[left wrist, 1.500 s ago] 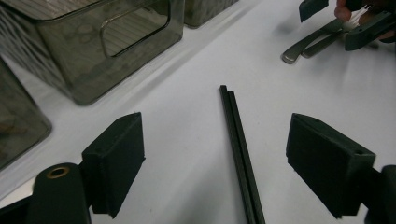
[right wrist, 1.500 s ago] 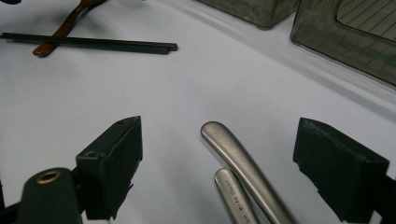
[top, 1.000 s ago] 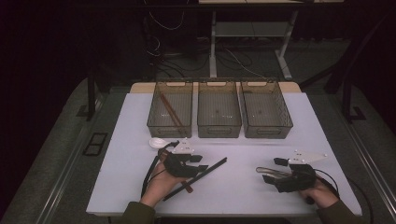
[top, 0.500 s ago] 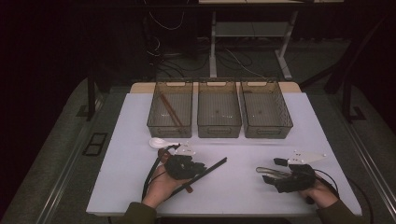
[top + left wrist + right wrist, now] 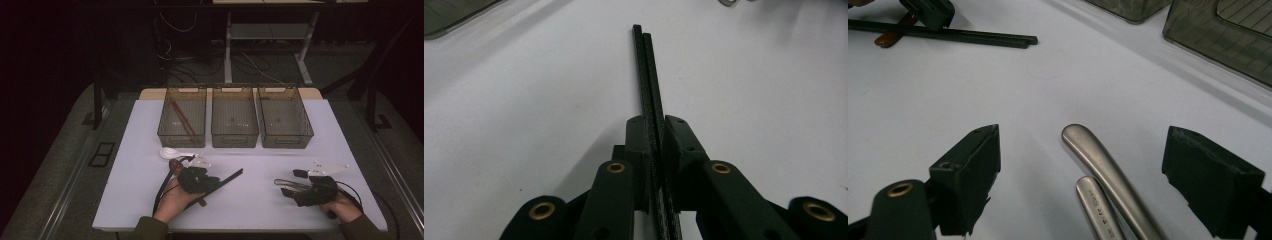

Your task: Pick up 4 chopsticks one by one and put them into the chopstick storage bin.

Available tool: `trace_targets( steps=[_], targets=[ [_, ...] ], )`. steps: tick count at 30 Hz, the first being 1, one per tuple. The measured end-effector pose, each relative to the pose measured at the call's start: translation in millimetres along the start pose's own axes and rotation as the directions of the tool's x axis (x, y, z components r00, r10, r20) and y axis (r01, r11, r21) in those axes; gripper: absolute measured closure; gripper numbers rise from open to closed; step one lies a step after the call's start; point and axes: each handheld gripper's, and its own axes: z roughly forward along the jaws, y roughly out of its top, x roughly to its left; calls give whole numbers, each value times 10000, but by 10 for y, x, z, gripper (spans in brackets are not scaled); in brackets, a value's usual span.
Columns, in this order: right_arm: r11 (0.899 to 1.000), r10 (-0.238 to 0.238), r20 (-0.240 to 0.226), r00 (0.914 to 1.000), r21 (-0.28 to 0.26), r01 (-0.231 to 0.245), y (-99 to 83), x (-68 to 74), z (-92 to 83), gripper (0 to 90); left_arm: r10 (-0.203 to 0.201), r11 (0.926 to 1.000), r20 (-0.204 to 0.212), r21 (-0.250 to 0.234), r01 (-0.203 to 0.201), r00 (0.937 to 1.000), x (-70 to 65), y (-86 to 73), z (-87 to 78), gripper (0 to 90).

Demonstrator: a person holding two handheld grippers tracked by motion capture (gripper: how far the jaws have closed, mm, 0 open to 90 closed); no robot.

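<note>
A pair of black chopsticks (image 5: 231,177) (image 5: 646,75) lies flat on the white table (image 5: 260,160), pointing right and away. My left gripper (image 5: 216,181) (image 5: 654,125) is shut on them near their near end. Its jaws have just been closing with the sticks between the pads. At the right, my right gripper (image 5: 294,183) (image 5: 1083,145) stands open and low over the table. The handles of two grey metal utensils (image 5: 286,182) (image 5: 1108,160) lie between its wide jaws, touching neither pad.
Three smoky plastic bins stand in a row at the back: the left bin (image 5: 165,131) holds brown chopsticks (image 5: 183,120), then the middle bin (image 5: 235,139) and the right bin (image 5: 286,141). A white spoon (image 5: 170,152) lies left of my left gripper. A brown stick (image 5: 893,35) lies under the black chopsticks.
The left gripper's jaws have drawn together around the black chopsticks. Both hands stay where they were.
</note>
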Motion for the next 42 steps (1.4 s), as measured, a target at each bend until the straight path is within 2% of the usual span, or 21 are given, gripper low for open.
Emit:
trace_targets(
  steps=[13,17,26,32,42],
  targets=[
    [10000,-7,24,10000,-25,8,-2,-4,-3,157,118,9997,-200,199,-114,9997,-12,-13,18,802],
    [10000,-11,25,10000,-24,11,-1,-4,-5,157,329,9986,-365,433,-313,9988,-23,-22,30,802],
    [10000,-27,14,10000,-18,27,-3,-3,-5,157,749,9962,-747,495,-713,9944,-64,-22,36,833],
    [10000,-50,3,10000,-3,50,-4,-2,-5,157,745,9961,-827,528,-703,9938,-72,-20,35,840],
    [10000,-70,-43,10000,8,70,-4,0,-3,157,521,9975,-817,510,-481,9953,-64,-16,23,847]
  ],
)
